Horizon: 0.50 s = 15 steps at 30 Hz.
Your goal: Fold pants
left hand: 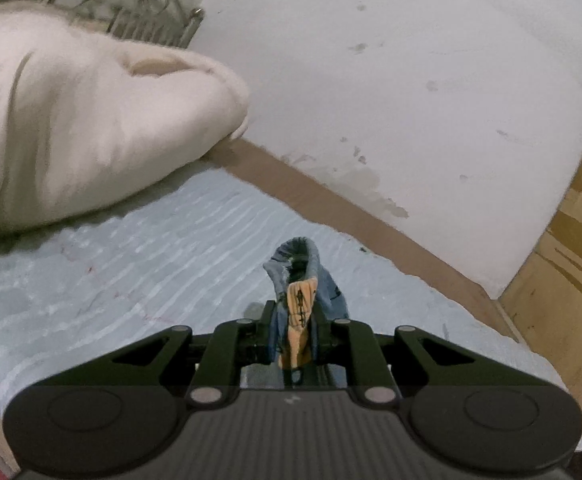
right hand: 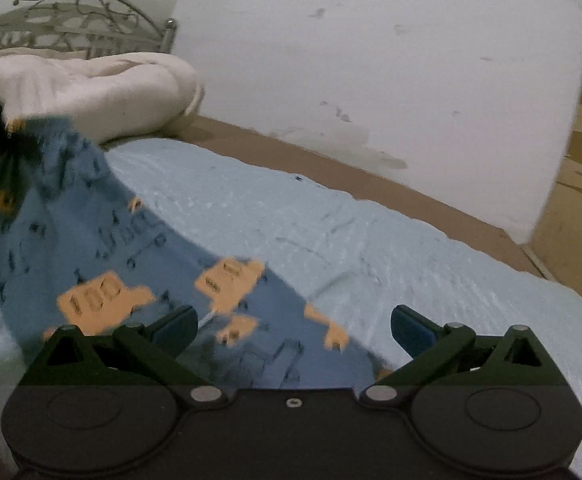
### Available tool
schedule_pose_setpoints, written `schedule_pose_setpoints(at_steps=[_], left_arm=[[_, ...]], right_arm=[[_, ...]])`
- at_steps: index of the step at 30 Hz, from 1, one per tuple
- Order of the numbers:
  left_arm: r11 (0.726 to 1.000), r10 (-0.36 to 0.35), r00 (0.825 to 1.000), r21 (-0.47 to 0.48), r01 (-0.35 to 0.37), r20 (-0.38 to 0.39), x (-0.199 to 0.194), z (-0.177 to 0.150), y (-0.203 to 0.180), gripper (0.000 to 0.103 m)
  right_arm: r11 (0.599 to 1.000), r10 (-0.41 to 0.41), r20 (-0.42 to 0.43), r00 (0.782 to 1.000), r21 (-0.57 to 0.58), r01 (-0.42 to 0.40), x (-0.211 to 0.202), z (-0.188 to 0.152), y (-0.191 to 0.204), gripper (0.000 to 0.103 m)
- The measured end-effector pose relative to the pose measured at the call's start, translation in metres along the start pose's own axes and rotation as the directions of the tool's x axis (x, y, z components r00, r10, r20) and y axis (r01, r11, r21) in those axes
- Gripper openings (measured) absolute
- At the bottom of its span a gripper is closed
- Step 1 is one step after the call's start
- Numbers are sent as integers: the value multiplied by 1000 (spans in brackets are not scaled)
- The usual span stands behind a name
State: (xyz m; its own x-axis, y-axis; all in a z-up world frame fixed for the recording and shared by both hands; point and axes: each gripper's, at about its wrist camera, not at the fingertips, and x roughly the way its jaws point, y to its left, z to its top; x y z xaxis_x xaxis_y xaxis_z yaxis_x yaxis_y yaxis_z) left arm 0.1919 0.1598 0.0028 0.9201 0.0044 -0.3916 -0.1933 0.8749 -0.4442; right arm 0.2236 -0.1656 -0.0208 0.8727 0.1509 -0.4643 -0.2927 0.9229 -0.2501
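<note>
The pants [right hand: 103,240] are blue with orange patches. In the right wrist view they spread over the light blue bed cover [right hand: 331,220] and rise to a lifted corner at the upper left edge. My left gripper [left hand: 295,320] is shut on a bunched fold of the pants [left hand: 303,276], which sticks up between its fingers above the bed. My right gripper [right hand: 293,330] stands wide open just over the near part of the pants. Its blue pads [right hand: 411,328] are well apart and do not press on the cloth.
A bulky white blanket [left hand: 91,120] lies at the head of the bed in front of a metal headboard [right hand: 71,20]. A brown bed edge [left hand: 331,200] and a white wall [left hand: 411,80] run along the far side. Wooden flooring [left hand: 571,260] shows at the right.
</note>
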Motion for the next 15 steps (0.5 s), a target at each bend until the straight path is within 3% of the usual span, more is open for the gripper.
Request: schedule_pose_setpoints(at_steps=[5, 11, 15], left_arm=[[998, -18, 1000, 65, 17, 17, -10, 5, -30, 16], [993, -28, 999, 119, 25, 26, -17, 8, -60, 16], [986, -50, 998, 163, 45, 26, -23, 7, -81, 16]], right_arm=[[999, -52, 54, 997, -4, 52, -14, -18, 27, 102], [996, -42, 66, 997, -82, 47, -7, -20, 51, 102], [997, -33, 87, 996, -70, 39, -12, -20, 50, 102]])
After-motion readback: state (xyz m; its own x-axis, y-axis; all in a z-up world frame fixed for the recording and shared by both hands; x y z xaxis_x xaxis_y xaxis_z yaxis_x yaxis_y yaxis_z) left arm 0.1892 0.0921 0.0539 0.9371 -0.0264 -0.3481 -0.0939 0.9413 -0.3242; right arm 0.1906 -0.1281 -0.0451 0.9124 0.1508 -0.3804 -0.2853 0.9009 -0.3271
